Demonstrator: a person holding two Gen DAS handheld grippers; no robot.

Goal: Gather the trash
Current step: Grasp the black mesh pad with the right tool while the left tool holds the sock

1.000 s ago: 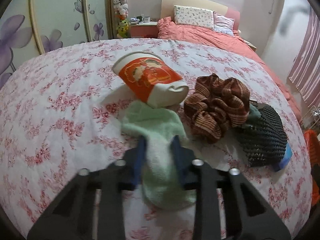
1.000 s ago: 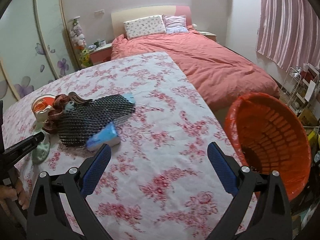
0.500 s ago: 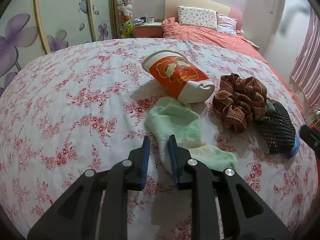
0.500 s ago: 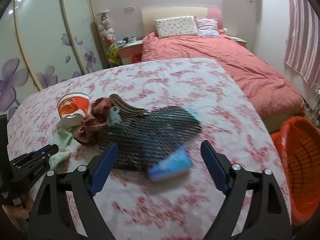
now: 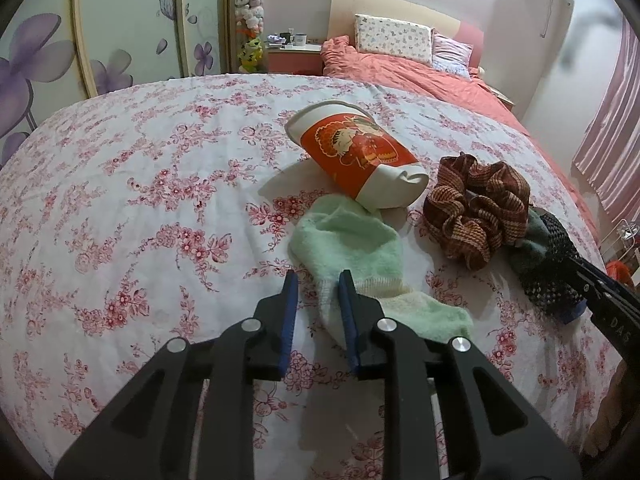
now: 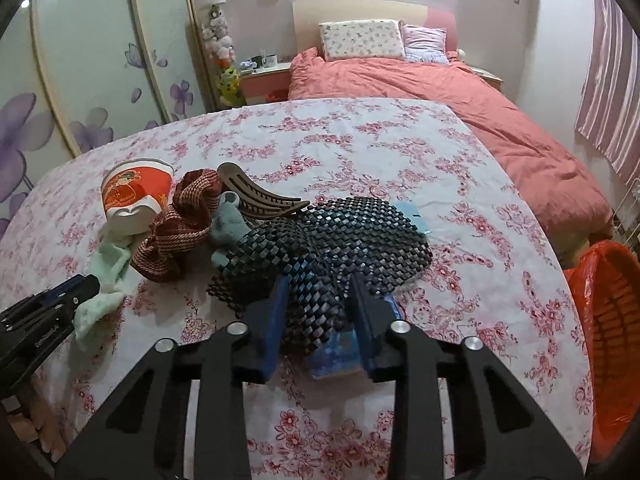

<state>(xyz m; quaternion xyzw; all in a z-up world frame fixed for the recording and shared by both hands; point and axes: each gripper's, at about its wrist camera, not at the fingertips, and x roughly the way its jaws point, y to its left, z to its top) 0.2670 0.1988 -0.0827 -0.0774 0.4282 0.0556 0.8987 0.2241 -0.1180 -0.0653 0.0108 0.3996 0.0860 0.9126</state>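
A crushed red-and-white paper cup [image 5: 356, 152] lies on its side on the flowered tablecloth [image 5: 120, 200]. Just in front of it is a pale green sock [image 5: 348, 244]. My left gripper [image 5: 318, 280] hovers at the sock's near edge with a narrow gap between its jaws. The edge fills only the right half of that gap, so the jaws are open. My right gripper [image 6: 318, 290] is closing on a black woven mat [image 6: 340, 240], which fills the space between its fingers. A blue packet [image 6: 340, 346] lies under the mat there.
A brown striped scrunchie [image 6: 180, 228], a brown hair claw [image 6: 260, 200] and a grey-green cloth [image 6: 232, 220] lie between the cup and the mat. An orange basket [image 6: 612, 320] stands on the floor past the table's right edge. A pink bed [image 6: 460, 92] is behind.
The right gripper swung left from beside the basket to over the mat, and its wide jaws narrowed around it. The left gripper shifted, and the sock now lies mostly to its right.
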